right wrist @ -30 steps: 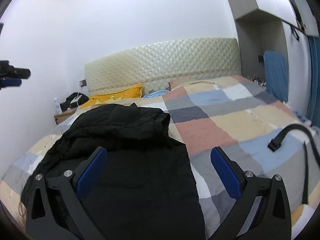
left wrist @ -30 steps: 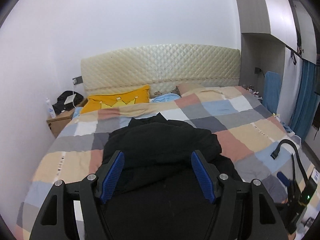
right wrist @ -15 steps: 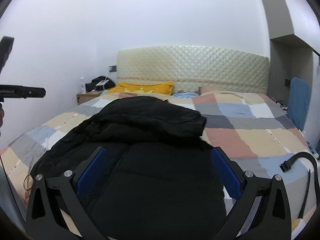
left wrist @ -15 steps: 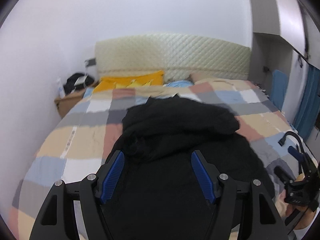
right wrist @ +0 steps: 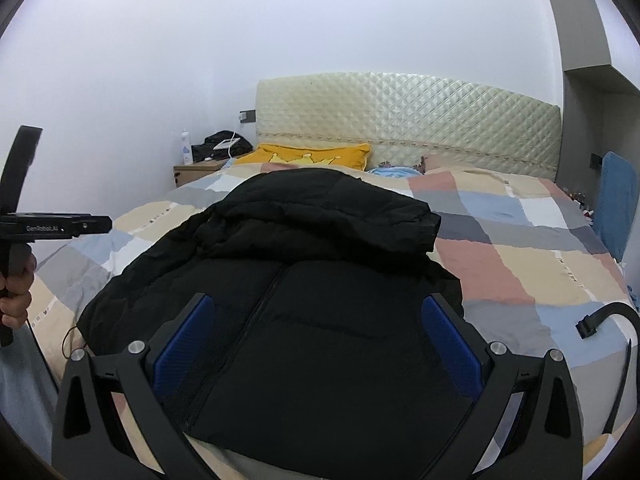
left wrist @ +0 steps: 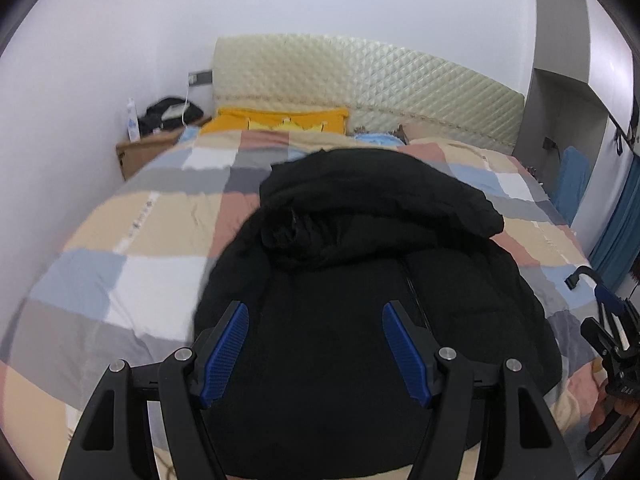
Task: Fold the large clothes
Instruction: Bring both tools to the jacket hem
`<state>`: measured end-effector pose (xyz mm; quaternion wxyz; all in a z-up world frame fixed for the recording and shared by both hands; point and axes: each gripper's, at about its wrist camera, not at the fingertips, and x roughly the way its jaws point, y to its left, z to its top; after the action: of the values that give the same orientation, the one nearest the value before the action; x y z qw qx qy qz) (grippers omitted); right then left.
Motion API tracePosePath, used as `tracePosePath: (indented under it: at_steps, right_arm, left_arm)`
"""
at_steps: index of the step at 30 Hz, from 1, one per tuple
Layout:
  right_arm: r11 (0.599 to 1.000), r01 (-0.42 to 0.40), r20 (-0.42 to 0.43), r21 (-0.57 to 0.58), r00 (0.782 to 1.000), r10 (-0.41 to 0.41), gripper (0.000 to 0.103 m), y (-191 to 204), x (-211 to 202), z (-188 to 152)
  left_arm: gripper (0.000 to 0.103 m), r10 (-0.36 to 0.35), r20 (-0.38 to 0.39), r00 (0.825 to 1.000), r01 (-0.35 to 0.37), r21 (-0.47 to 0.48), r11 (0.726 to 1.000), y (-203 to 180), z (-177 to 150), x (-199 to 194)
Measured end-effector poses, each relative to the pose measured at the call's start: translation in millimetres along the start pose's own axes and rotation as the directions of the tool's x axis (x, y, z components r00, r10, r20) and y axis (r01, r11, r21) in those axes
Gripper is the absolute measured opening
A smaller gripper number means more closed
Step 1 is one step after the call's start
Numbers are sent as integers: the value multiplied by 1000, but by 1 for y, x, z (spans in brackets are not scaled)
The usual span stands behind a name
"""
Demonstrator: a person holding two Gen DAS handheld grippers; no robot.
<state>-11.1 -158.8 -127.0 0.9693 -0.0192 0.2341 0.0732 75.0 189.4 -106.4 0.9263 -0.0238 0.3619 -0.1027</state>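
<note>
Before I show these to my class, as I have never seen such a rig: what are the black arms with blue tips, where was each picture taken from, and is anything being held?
There is no robot here. A person holds a hand tool in each hand, and each tool has two fingers with blue pads and a camera looking out along them. One picture comes from the left tool, the other from the right tool. That is why each shows its own two fingers at the bottom. In the right tool's picture you also see the person's left hand at the edge.

On the bed, over a checked cover, lies a black padded jacket with its zip facing up and a sleeve folded across the top. A yellow pillow sits by the headboard.

Nothing is held: both tools are open above the jacket.
</note>
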Motion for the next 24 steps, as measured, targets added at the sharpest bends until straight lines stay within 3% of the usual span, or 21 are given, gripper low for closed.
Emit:
tracePosePath:
  at_steps: [5, 9, 13, 15, 16, 19, 21, 24]
  right_arm:
    - [1000, 7, -57, 1, 998, -7, 103, -9, 9, 2]
    - [997, 35, -181, 66, 983, -22, 103, -40, 26, 5]
    - [991, 94, -380, 97, 924, -50, 103, -77, 55, -1]
    - [980, 69, -467, 186, 884, 26, 103, -101, 70, -11]
    - [962, 42, -509, 269, 854, 105, 103, -115, 79, -20]
    - [917, 58, -575, 394, 794, 197, 103, -140, 97, -45]
    - [902, 105, -606, 419, 772, 191, 103, -151, 102, -59]
    - [868, 118, -625, 482, 741, 246, 103, -163, 111, -74]
  left_arm:
    - [69, 22, -16, 1000, -22, -12, 1000, 5, -10, 5]
    - [69, 21, -34, 999, -22, -54, 998, 13, -12, 8]
    - [69, 22, -65, 998, -26, -74, 997, 19, -16, 15]
    - [69, 24, -89, 996, -31, -77, 997, 20, -17, 20]
    - [69, 22, -98, 995, -29, -79, 996, 21, -19, 21]
    - [69, 33, -135, 990, -43, -76, 996, 22, -21, 27]
    - [69, 36, -148, 988, -48, -77, 996, 22, -22, 30]
    - [69, 39, -165, 986, -52, -78, 996, 24, -23, 33]
